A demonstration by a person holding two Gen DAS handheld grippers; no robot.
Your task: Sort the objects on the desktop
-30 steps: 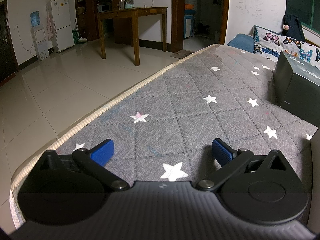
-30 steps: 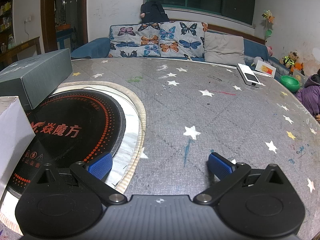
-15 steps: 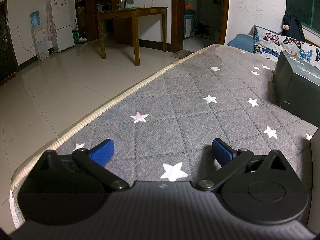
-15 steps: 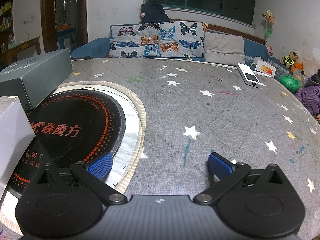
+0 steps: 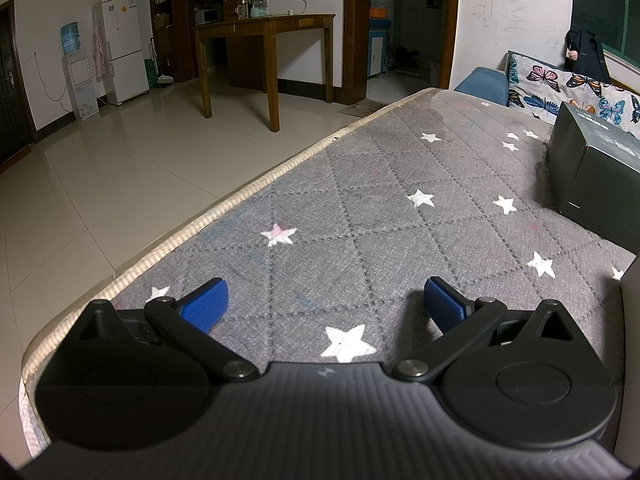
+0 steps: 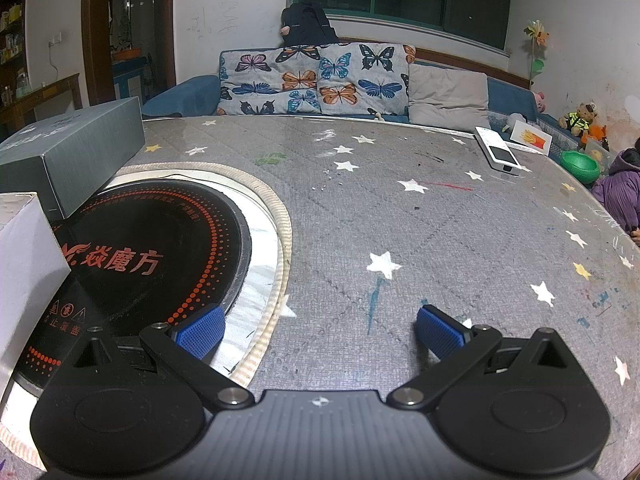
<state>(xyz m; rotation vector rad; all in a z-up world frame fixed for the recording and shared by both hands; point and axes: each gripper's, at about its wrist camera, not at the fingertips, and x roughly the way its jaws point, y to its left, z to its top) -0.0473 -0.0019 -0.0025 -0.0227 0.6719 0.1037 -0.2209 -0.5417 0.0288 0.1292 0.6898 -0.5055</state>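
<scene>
Desktop objects await sorting: both tools, the left tool (image 5: 322, 300) and right tool (image 6: 320, 330), hover released and empty over the star-patterned worktop (image 6: 400, 216), apparently before any pickup. Nearest the right tool, to its left, lie the white box (image 6: 24, 256) and grey box (image 6: 76, 152) by the black round cooktop (image 6: 152, 256); a white device (image 6: 498, 152) lies well apart, so the next move likely calls for a reach.

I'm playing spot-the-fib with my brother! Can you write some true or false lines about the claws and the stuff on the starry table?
1. Both claws are open and hold nothing. True: left claw, right claw.
2. The dark gray box lies partly on the black cooktop. True.
3. The white device sits between the right claw's fingers. False: it lies far off near the table's edge.
4. The left claw is squeezing the white box. False: it touches nothing.
</scene>
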